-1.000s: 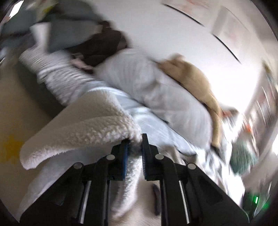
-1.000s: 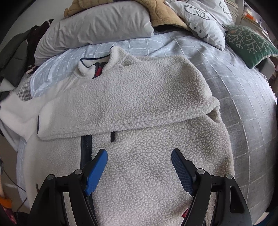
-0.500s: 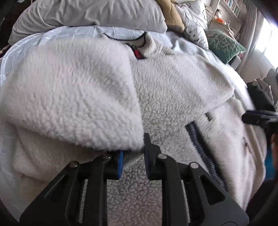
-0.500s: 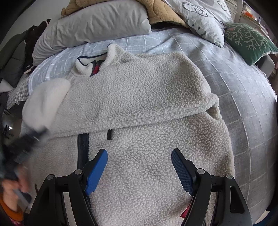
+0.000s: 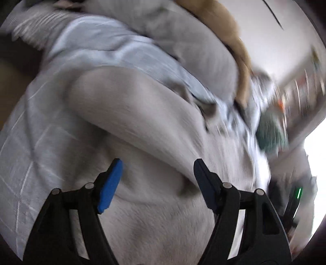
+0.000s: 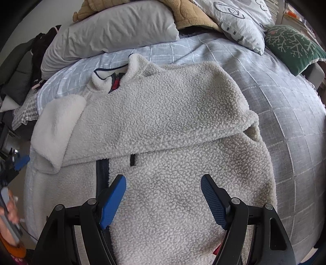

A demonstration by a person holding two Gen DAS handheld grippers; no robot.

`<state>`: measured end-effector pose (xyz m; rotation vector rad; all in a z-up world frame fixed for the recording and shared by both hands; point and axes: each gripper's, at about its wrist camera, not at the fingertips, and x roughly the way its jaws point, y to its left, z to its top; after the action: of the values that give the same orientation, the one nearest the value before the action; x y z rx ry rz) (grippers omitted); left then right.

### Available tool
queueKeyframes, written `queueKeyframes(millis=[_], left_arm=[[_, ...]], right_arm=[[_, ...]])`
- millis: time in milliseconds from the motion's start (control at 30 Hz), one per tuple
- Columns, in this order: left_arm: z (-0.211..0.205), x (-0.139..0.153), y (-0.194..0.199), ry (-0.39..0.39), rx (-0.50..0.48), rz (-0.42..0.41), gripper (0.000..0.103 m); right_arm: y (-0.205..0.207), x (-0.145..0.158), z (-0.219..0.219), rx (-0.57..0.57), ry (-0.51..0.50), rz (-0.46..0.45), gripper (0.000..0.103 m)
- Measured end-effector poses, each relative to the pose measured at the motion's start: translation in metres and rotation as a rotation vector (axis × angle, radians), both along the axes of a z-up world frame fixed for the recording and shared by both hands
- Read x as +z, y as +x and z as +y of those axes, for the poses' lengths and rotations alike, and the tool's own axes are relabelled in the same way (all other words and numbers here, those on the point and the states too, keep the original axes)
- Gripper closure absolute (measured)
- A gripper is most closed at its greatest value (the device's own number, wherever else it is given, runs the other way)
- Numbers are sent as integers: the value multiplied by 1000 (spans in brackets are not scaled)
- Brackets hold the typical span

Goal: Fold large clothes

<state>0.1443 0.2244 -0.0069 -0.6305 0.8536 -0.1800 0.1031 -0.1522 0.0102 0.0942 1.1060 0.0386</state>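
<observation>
Checked grey bedding spreads ahead of both my jaws, pillows beyond it. On it lies the cream fleece jacket, sleeves folded across its chest. My right gripper hovers agape over its lower front. My left gripper is opening, gripping nothing, fleece beneath.

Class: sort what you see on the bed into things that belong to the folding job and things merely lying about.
Job:
fleece jacket
left gripper, jaws opening, nothing between them
right gripper, open

Lying about:
grey pillow
patterned pillow
green cushion
tan blanket
</observation>
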Motion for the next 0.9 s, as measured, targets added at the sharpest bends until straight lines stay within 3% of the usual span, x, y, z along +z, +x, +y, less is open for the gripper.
queueKeyframes(millis=[167,267,333,400,467,533,667,800,867,900], left_arm=[[33,-36,30,-87,162,51,31],[48,-55,39,-205,234,48,35],[51,-59,40,-241,268,28,62],[44,-48,38,-230,303,-24,79],[28,-21,34,-176,286,-120,85],[4,5,34,-114,230,-195,86],[-72,50,24,-17,-17,-330,86],[-152,50,18,-1,-318,-315,85],[-187,36,16,-6,-472,-247,69],[-204,27,15,19,-535,-199,51]], right_arm=[[0,0,6,9,-4,-1,25],[1,-1,6,5,1,1,25],[2,-1,6,1,5,0,25],[3,0,4,-5,10,-4,25],[4,1,1,-14,15,-12,25],[5,4,-4,-25,21,-20,25],[9,8,-12,-47,32,-37,25],[12,12,-23,-78,55,-52,25],[12,14,-32,-106,69,-61,25],[12,15,-37,-120,75,-65,25]])
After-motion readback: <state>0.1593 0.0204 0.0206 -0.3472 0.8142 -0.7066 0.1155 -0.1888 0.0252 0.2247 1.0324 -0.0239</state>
